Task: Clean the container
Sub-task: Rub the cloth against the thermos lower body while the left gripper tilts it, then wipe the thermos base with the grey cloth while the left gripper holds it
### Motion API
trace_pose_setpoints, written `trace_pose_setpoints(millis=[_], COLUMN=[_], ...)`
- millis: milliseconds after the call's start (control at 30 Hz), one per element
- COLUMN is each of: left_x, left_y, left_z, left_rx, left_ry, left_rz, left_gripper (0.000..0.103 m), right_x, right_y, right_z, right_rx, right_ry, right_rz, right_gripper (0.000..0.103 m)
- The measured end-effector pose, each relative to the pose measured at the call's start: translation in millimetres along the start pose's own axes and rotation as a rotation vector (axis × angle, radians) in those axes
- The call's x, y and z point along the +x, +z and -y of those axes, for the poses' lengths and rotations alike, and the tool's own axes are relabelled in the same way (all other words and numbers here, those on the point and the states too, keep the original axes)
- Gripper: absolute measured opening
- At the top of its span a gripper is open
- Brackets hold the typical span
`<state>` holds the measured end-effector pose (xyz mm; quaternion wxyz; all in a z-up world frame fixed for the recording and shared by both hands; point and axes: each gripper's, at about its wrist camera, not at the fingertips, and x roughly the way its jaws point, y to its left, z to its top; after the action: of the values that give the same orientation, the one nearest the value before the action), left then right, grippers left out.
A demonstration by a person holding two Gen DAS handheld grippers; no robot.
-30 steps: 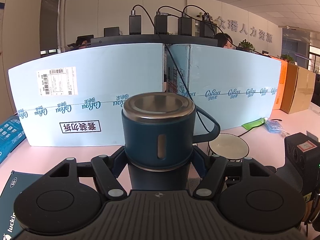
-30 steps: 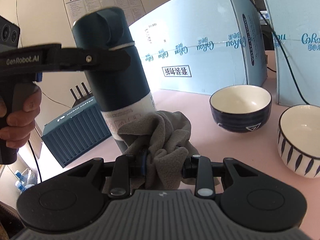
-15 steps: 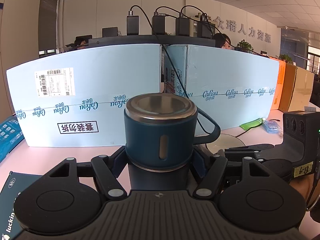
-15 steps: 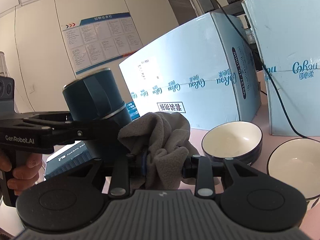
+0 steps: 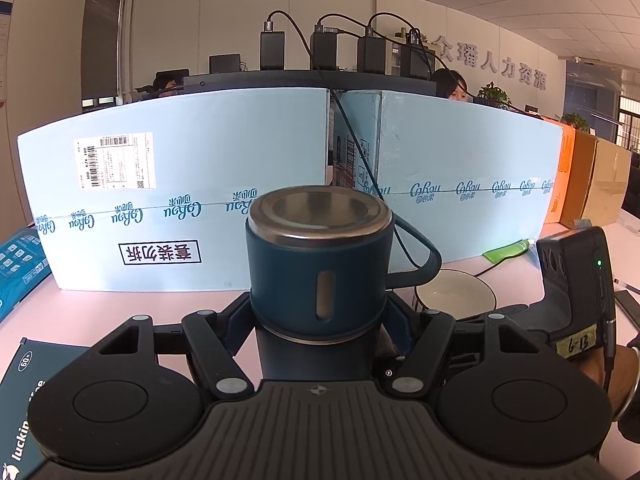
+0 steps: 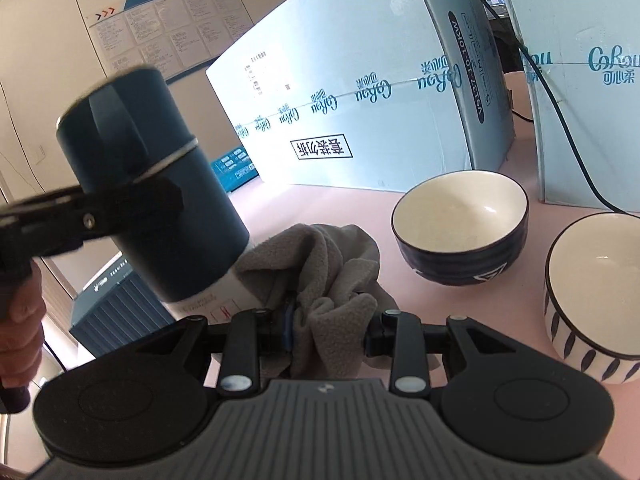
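The left hand-held gripper (image 5: 320,332) is clamped on a dark blue flask (image 5: 318,264), its fingers pressing on both sides of the body just below the lid. In the left wrist view the flask stands upright between them, its metal-rimmed lid on top and a loop handle sticking out on the right. In the right wrist view the same flask (image 6: 152,184) appears tilted and slightly blurred, held clear of the pink desk (image 6: 340,208), with a white label at its lower end.

The right hand-held gripper (image 6: 326,328) is closed on a bunched grey cloth (image 6: 320,276). The cloth bulges forward between the fingers and lies against the lower end of the flask, by the label.

Two bowls sit on the desk to the right: a dark blue bowl (image 6: 460,228) with a cream inside, and a white striped bowl (image 6: 592,296) near the edge of the picture. Large pale blue boxes (image 6: 360,92) stand behind them. A person's hand (image 6: 20,320) grips the left gripper's handle.
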<state>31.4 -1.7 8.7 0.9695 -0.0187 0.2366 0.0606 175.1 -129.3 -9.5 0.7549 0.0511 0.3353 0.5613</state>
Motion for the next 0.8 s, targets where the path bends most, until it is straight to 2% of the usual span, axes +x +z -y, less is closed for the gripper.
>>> trace_pose_setpoints(millis=[200,367,500,667,800], left_x=[1.0,3.0,0.9,-0.2,-1.5], left_y=[1.5,2.2,2.8,3.8,2.7], left_z=[-1.5,-6.1,-11.5,-13.3,-11.6], left_rx=[0.01,-0.004,-0.039,-0.076,-0.055], left_ry=[-0.012,0.006,-0.009,-0.005,-0.019], left_rz=[-0.005,-0.012,-0.005,0.009,0.01], left_gripper=[0.063,0.065,0.065,0.065,0.065], right_x=[-1.7,-1.8,-5.7,-2.9,0.9], right_y=[33.3,58.3,68.8,55.4,32.5], right_z=[2.1,-6.0,-8.7,-2.2,7.4], right_rx=[0.012,-0.1,-0.118,-0.048,0.047], right_ry=[0.08,0.105,0.153,0.162,0.14], right_rz=[-0.001,-0.055,-0.062,-0.026,-0.006], right_gripper=[0.035,0.035,0.035,0.035,0.035])
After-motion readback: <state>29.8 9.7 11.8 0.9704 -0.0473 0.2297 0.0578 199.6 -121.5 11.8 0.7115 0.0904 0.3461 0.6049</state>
